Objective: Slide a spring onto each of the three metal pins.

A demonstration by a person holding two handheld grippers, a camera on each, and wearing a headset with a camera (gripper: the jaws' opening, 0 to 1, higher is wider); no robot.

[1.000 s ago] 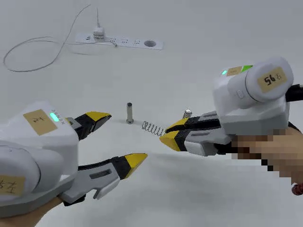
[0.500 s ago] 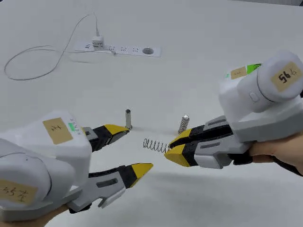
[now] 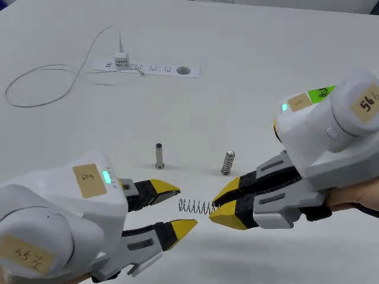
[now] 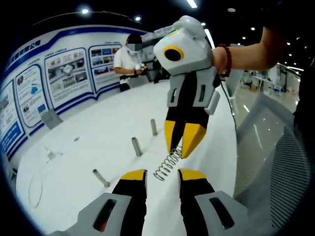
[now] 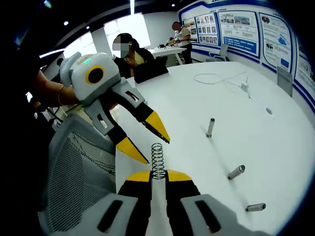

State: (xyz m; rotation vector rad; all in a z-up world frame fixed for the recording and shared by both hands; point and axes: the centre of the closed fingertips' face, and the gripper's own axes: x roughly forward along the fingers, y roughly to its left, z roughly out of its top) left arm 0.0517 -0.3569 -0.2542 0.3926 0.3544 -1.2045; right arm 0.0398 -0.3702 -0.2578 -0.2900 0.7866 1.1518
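Spring (image 3: 195, 206) clamped level in right claw (image 3: 214, 210), facing the left claw (image 3: 186, 206), whose jaws gape apart

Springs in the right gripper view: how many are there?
3. One spring is clamped in the right tool; a second spring and a third spring stand on the table toward the view's lower right. None seems hidden.
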